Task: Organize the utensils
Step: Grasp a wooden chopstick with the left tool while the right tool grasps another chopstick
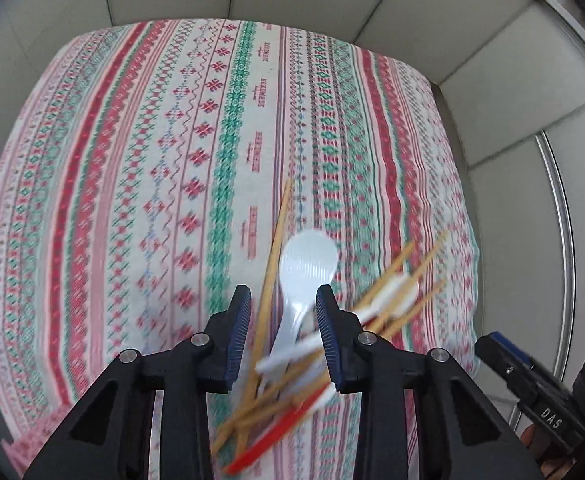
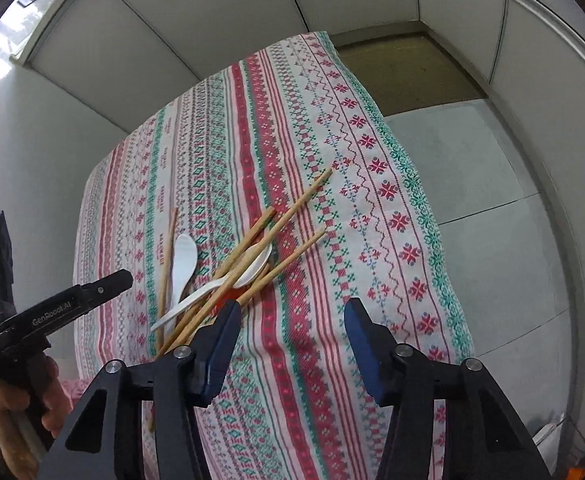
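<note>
My right gripper [image 2: 292, 320] hangs over the striped cloth [image 2: 332, 152] on the counter, its two blue fingers apart with nothing between them. Just left of it lies a pile of wooden chopsticks [image 2: 252, 256] and white spoons [image 2: 182, 264]. My left gripper [image 2: 104, 286] is left of the pile.

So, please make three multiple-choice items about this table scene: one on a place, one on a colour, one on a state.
1. Where does the utensil pile lie?
A. on the patterned tablecloth
B. in a drawer
C. on the floor

2. What colour is the big spoon?
A. black
B. white
C. blue

3. How is the right gripper?
A. shut on a chopstick
B. shut on a spoon
C. open, holding nothing

Answers:
1 A: the chopsticks and spoons rest on the tablecloth.
2 B: the big spoon is white.
3 C: the right gripper shows only cloth between its fingers.
</note>
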